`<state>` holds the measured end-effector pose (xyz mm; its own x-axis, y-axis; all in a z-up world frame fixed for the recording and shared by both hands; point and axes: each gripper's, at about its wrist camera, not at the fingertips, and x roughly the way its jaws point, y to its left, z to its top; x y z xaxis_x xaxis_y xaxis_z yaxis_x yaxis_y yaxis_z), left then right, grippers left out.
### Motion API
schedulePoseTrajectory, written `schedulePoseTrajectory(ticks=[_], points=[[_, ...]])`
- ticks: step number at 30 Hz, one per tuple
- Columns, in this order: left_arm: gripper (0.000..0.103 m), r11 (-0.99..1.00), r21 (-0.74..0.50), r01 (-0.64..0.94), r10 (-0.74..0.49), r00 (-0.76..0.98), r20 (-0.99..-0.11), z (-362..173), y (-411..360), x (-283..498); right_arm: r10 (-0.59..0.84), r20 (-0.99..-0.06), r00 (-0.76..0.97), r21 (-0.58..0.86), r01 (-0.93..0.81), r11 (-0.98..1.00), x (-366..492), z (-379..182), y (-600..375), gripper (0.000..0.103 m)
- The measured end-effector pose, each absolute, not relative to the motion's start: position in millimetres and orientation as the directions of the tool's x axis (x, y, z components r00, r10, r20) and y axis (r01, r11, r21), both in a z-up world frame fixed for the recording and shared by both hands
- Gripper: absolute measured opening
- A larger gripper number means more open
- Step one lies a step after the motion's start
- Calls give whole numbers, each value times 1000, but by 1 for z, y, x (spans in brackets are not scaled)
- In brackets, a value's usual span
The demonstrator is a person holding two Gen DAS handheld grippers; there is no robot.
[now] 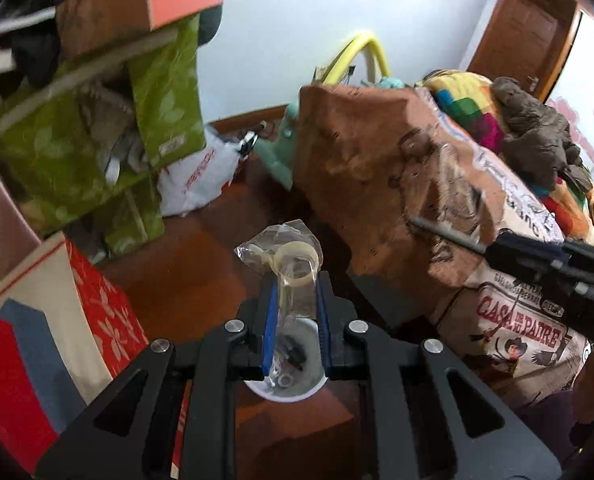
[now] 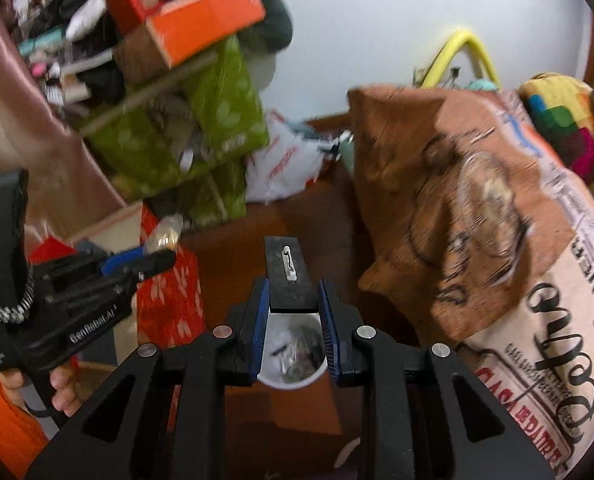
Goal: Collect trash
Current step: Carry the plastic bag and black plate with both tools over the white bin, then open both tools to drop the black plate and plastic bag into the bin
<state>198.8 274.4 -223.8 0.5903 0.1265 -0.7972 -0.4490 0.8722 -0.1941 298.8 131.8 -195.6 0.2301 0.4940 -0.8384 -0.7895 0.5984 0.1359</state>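
Scene: a cluttered room with a dark wooden floor (image 1: 201, 280); green fabric boxes (image 1: 165, 92) and orange shoeboxes (image 2: 205, 20) are stacked at the left, and a bed under a printed brown blanket (image 1: 377, 168) stands at the right.

Left gripper (image 1: 295, 300): its blue pads (image 1: 271, 320) are drawn close and pinch a crumpled clear plastic wrapper (image 1: 285, 248) with a pale ring of tape inside; the wrapper sticks out forward past the fingertips.

Right gripper (image 2: 293, 304): its blue pads (image 2: 259, 320) are drawn close on a flat black rectangular piece (image 2: 287, 276) with a small white clip-like mark; the piece's long axis runs forward along the fingers.

Receptacle: a white round bin (image 1: 285, 388) with scraps already in it lies on the floor directly below both pairs of fingertips; in each wrist view (image 2: 293, 364) its rim shows in the gap behind the held item.

Key relation: both pieces of trash hang above the bin's mouth, so the bin lies downward from each tool, not to one side.

Nearer hand: neither is clearly nearer; the two grippers flank the bin, each visible at the edge of the other's view.

Step judged: carrying is nearly done and release over the bin comes next.

Risk judged: the light wrapper may cling to a pad or drift past the rim.
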Motion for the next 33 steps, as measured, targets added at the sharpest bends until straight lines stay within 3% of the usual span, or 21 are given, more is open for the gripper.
schedulePoseTrajectory(ticks=[9, 16, 27, 30, 32, 33], points=[[17, 846, -217, -487, 64, 496, -866, -290, 288, 202, 391, -916, 92, 164, -802, 574, 299, -265, 159, 23], [17, 840, -257, -478, -52, 401, -915, -352, 283, 213, 309, -951, -2, 184, -808, 560, 308, -312, 176, 23], [17, 837, -270, -476, -152, 271, -950, -415, 273, 225, 278, -958, -67, 211, -821, 530, 317, -345, 189, 23], [17, 827, -272, -492, -154, 267, -951, -417, 277, 227, 279, -955, -98, 240, -806, 541, 322, -349, 187, 31], [17, 821, -278, -498, -161, 265, -951, -418, 280, 229, 279, -956, -93, 238, -800, 551, 323, -350, 184, 44], [18, 819, -281, -500, -164, 265, -950, -418, 281, 229, 280, -956, -83, 232, -799, 555, 324, -349, 183, 44]])
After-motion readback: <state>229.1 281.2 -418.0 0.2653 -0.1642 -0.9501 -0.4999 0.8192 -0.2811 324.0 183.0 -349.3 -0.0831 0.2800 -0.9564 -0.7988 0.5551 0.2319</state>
